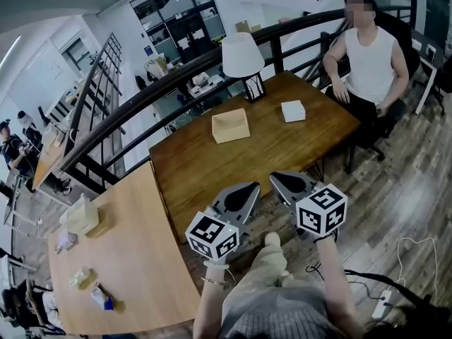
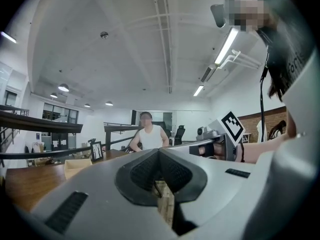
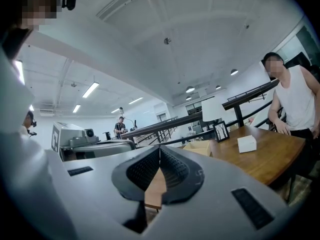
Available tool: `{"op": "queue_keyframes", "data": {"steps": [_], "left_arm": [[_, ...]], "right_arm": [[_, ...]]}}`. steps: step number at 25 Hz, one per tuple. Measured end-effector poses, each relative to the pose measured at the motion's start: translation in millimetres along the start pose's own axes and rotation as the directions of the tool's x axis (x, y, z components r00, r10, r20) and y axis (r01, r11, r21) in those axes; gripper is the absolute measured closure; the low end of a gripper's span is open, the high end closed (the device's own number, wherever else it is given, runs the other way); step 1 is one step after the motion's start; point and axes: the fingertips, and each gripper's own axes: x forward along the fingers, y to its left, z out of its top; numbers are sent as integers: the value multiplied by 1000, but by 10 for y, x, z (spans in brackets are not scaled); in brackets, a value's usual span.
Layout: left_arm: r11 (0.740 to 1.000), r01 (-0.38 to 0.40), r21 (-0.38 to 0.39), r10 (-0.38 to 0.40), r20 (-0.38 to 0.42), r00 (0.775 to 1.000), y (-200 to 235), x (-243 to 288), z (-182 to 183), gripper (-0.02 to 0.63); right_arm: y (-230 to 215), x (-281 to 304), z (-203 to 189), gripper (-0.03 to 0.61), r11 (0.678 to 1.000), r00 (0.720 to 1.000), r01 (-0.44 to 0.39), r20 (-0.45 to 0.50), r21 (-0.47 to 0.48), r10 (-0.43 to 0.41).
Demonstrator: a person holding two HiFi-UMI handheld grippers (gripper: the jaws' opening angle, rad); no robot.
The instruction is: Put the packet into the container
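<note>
The small white packet (image 1: 293, 110) lies on the far right of the bench (image 1: 282, 154), right of the open container (image 1: 230, 126). It looks light and boxy, probably best pinched across its sides. The left gripper (image 1: 247, 189) and right gripper (image 1: 282, 181) hover at the near edge, fingers pressed together, empty.

White packet (image 1: 293, 111), cream container (image 1: 233, 137), dark brown table (image 1: 198, 168).
</note>
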Motion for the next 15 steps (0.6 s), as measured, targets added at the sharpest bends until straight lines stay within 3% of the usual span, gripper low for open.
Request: {"op": "queue_keyframes", "data": {"steps": [15], "left_arm": [[999,47,-10,-46,25,999,810,878,135,607]], "right_arm": [[-875,669,391,566,999,999,32,-2,-5,-32]]}}
